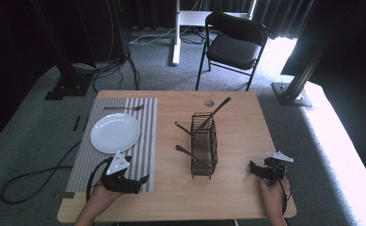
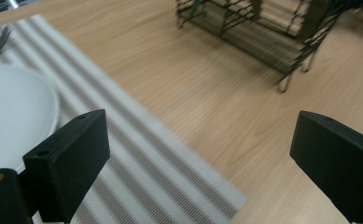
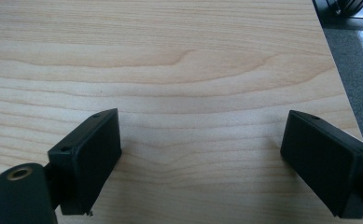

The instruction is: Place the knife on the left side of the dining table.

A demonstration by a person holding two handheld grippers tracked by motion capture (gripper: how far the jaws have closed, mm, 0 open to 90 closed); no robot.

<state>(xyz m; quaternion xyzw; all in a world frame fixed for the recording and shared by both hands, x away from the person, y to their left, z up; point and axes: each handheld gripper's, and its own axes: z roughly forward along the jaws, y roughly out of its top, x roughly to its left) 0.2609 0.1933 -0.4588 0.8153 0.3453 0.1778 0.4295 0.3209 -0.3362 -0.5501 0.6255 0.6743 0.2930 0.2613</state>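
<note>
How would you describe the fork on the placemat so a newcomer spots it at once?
Start at the wooden table and go to the grey striped placemat on its left side. Beyond the white plate, near the mat's far edge, lies the fork, flat and crosswise. Unlike the dark-handled utensils standing in the wire caddy, it lies alone on the mat.
</note>
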